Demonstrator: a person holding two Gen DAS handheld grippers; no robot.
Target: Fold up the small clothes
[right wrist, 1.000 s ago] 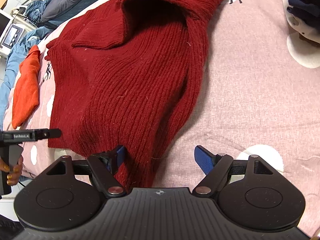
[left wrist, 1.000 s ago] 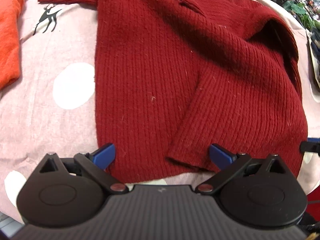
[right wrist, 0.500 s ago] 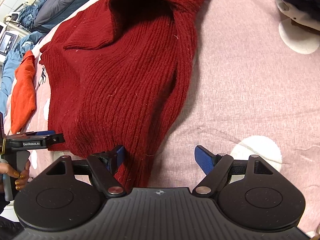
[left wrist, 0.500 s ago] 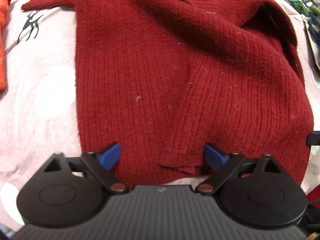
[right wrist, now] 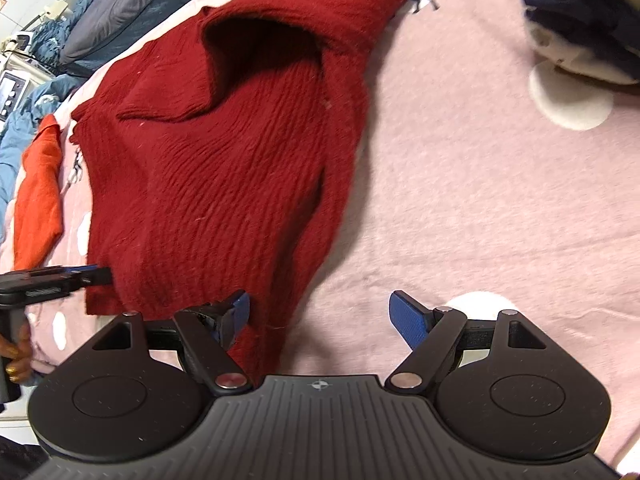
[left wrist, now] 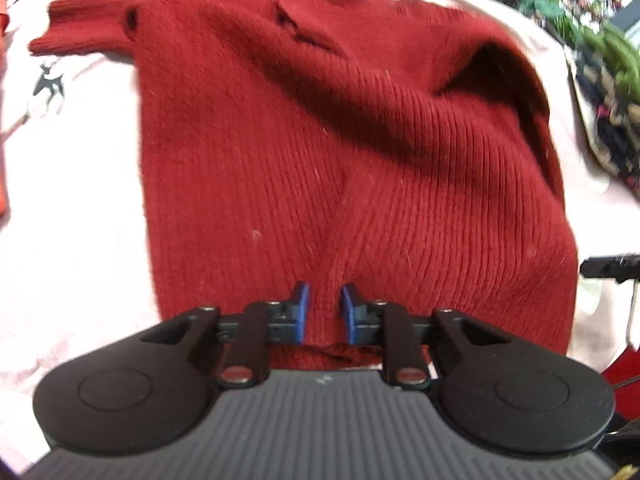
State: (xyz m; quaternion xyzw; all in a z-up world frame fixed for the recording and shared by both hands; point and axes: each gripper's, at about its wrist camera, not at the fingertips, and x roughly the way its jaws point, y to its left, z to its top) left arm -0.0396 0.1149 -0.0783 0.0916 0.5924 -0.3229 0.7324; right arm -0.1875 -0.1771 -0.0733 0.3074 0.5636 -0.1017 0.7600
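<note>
A dark red knitted sweater (left wrist: 320, 152) lies spread on the pink bed sheet (left wrist: 72, 240), one sleeve folded over its body. My left gripper (left wrist: 324, 312) is shut on the sweater's near hem, with a fold of knit pinched between the blue pads. In the right wrist view the sweater (right wrist: 224, 168) fills the left half. My right gripper (right wrist: 320, 312) is open at the hem's right corner, its left pad on the knit and its right pad over bare sheet. The left gripper (right wrist: 76, 276) shows at the left edge there.
An orange garment (right wrist: 38, 200) lies on the sheet left of the sweater. A pile of dark folded clothes (right wrist: 580, 12) sits at the far right. Blue and grey bedding (right wrist: 100, 16) lies beyond the sheet (right wrist: 480, 200). The sheet has white dots and a deer print (left wrist: 50, 84).
My left gripper moved forward onto the near hem and closed on it. The right gripper stayed open and edged closer to the hem corner.
</note>
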